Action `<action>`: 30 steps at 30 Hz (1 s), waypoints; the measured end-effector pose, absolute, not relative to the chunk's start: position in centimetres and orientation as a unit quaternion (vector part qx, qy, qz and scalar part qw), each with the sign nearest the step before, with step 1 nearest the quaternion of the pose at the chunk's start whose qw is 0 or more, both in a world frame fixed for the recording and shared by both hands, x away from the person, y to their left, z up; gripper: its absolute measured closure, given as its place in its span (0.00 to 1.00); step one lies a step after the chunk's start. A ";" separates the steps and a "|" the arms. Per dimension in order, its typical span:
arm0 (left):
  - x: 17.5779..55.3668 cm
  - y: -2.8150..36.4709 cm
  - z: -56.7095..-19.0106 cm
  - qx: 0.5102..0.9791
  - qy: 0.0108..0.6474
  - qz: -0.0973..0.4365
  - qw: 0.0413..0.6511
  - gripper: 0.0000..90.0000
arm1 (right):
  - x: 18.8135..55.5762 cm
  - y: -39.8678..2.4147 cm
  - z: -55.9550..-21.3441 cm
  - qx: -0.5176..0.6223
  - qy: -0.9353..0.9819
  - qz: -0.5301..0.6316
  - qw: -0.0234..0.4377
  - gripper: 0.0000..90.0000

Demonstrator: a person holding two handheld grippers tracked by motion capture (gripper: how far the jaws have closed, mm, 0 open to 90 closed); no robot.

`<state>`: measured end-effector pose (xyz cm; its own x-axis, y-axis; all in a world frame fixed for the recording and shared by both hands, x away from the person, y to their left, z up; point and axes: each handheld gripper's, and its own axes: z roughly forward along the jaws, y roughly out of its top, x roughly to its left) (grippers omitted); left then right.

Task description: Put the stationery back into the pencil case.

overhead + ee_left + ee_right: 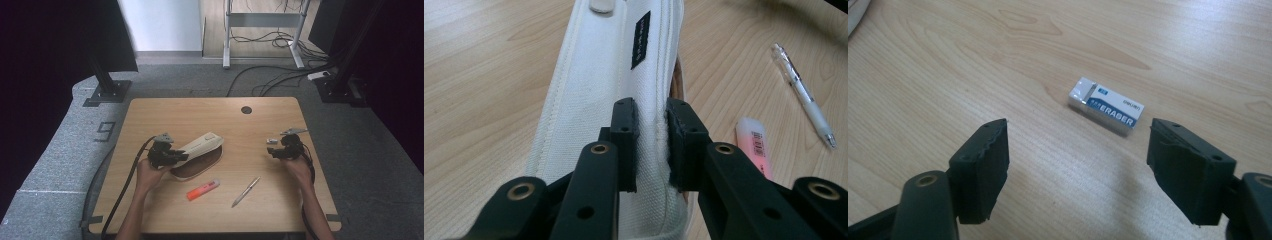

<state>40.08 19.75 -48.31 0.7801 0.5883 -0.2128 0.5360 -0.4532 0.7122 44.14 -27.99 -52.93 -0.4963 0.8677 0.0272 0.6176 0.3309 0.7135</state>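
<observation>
A light wooden desk (165, 115) stands on grey carpet, with dark stands and loose cables on the floor beyond its far edge. Near the middle, toward the left edge, lies one white fabric pencil case (200, 145), its mouth gaping to show a brown lining. The left tool (172, 156) pinches the case's upper flap and holds it up; in the left gripper view its jaws stand narrow with the white cloth squeezed between them. Near the right edge lies one small white eraser (1106, 106) in a blue sleeve, untouched. The right tool (1078, 170) hovers just short of it, jaws wide and nothing between them. Toward the near edge lie one orange highlighter (202, 190) and one silver pen (246, 191), apart from each other. Judging by this, packing has barely begun: the case is held open, and the eraser, highlighter and pen are all outside it
</observation>
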 end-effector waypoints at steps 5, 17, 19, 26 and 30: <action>40.1 19.8 -48.3 0.852 0.330 0.030 0.406 0.84 | 44.9 -28.2 -52.7 0.466 0.796 0.339 0.187 0.32; 40.1 19.8 -48.3 0.853 0.328 0.027 0.405 0.83 | 46.9 -28.7 -52.9 0.462 0.802 0.334 0.179 0.43; 40.1 19.8 -48.3 0.853 0.328 0.026 0.405 0.83 | 47.3 -28.8 -53.0 0.464 0.800 0.338 0.173 0.44; 40.1 19.8 -48.3 0.853 0.328 0.025 0.405 0.83 | 48.1 -28.8 -53.2 0.462 0.804 0.334 0.170 0.46; 40.1 19.8 -48.3 0.853 0.328 0.024 0.406 0.83 | 48.7 -28.9 -53.7 0.462 0.805 0.336 0.162 0.47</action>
